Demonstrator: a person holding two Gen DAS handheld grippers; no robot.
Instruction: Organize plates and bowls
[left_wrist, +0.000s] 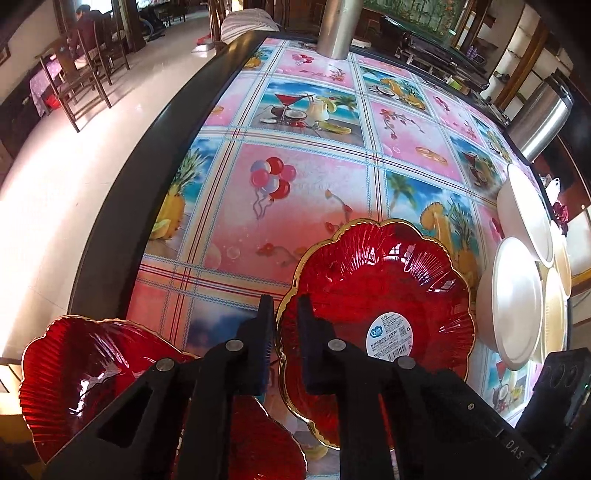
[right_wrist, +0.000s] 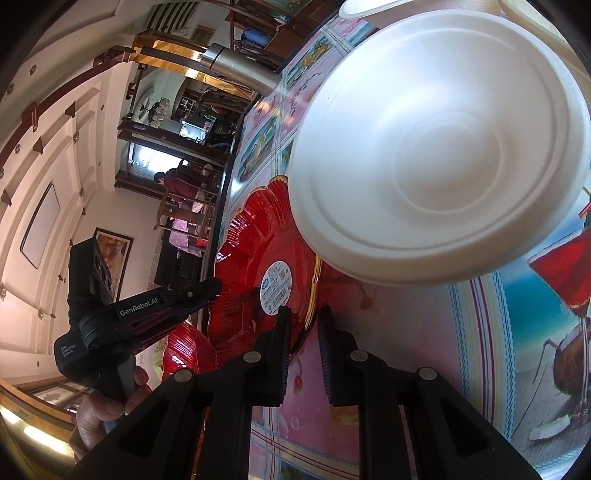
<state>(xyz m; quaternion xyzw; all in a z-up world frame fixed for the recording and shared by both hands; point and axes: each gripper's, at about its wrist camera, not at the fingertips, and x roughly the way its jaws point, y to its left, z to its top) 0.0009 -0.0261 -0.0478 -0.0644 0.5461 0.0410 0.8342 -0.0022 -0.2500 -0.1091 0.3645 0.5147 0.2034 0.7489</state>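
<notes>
Table under a pink fruit-and-balloon print cloth, dark rim along its edge; two steel cylinders stand at the far side. Toward the right end, a cluster of white bowls, tilted and overlapping; in the right wrist view the nearest white bowl shows its ringed underside and overhangs the far edge of the red plate. Red scalloped plate, gold-rimmed, barcode sticker near its middle, lies on the cloth between the two tools. Second red plate sits lower left, partly hidden behind the left tool's arms. Left gripper: jaws nearly together, pinched on the near-left rim of the stickered plate, one finger outside the rim, one over the plate's inner face. Right gripper: jaws narrow, straddling the gold rim on the opposite side; whether the pads press the rim I cannot tell. Judgement: both tools flank the same plate, so the lift turns on the left hand's grip; the other red plate lies to the left, nearer the left hand, a likely stacking target.
</notes>
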